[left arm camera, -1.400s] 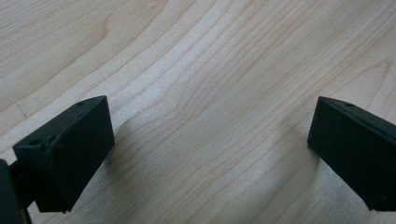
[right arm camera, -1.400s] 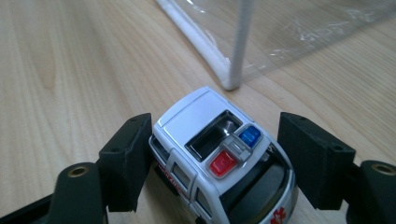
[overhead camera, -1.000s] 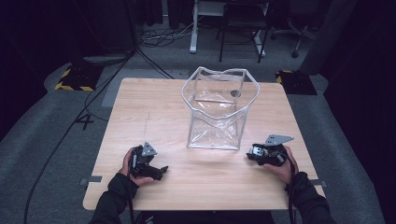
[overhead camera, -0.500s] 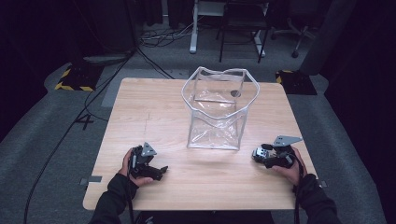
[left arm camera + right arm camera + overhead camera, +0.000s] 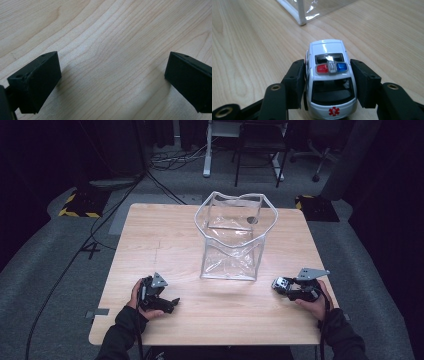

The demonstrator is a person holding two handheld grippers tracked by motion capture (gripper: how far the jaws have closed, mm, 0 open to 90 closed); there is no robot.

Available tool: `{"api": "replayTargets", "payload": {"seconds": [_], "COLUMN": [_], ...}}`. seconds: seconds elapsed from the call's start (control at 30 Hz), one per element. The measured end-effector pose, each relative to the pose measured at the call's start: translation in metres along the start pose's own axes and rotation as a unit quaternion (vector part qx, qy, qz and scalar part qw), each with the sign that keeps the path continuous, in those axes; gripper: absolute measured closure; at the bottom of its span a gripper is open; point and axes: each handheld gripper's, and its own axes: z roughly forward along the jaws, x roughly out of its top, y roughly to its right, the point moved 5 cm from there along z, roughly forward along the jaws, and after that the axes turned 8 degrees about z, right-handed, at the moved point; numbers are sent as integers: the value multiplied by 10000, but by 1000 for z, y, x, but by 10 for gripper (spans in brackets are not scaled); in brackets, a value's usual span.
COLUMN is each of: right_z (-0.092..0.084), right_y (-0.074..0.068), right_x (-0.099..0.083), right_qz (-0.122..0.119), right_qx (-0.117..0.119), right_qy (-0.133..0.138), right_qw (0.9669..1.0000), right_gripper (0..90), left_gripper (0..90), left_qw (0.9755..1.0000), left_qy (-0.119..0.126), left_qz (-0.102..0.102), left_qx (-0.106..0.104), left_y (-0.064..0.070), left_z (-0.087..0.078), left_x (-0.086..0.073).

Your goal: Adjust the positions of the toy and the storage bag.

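Clamping a white toy ambulance near the table's right edge, the right gripper has just been closing on its sides. The clear bag stands mid-table. Near the front-left corner, the left gripper rests, jaws wide apart over bare wood.

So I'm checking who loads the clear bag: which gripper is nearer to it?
Right. The right gripper, its jaws around a toy car, sits just off the clear bag's near right corner; the left gripper lies farther off, toward the near left.

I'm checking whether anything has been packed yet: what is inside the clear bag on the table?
The clear bag looks empty in the high view: only its creased walls and the wooden table show through. A dark round spot near its far rim is too small to identify.
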Motion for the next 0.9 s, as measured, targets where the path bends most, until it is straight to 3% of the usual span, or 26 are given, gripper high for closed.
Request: {"api": "replayTargets", "payload": {"seconds": [0.17, 0.3, 0.33, 0.5, 0.6, 0.67, 0.8, 0.83, 0.9], "right_z": [6, 11, 13, 15, 15, 16, 18, 19, 21], "right_y": [9, 21, 25, 42, 52, 59, 61, 60, 59], "right_x": [7, 15, 17, 22, 23, 23, 24, 24, 23], "right_qz": [259, 497, 551, 919, 998, 1166, 1244, 1281, 1252], "right_qx": [-320, -660, -885, -1094, -1376, -1469, -1550, -1573, -1479], "right_qy": [78, 49, -48, 62, 68, 125, 169, 183, 100], "right_qw": [9991, 9966, 9945, 9897, 9854, 9822, 9799, 9790, 9810], "right_gripper": [479, 480, 480, 480, 480, 479, 474, 458, 349], "left_gripper": [8, 8, 8, 8, 8, 8, 8, 8, 8], "left_qw": [10000, 10000, 10000, 10000, 10000, 10000, 10000, 10000, 10000], "left_qy": [-11, -10, -9, 0, -3, -3, -6, -5, 7], "left_qz": [6, 5, 3, -15, -5, -13, -1, -2, -13], "left_qx": [-6, -4, -11, -13, -7, -7, 3, 0, 9], "left_y": [0, 0, 0, 1, 0, 0, 0, 0, 0], "left_z": [0, 0, 0, 0, 0, 0, 0, 0, 0], "left_x": [0, 0, 0, 0, 0, 0, 0, 0, 0]}}
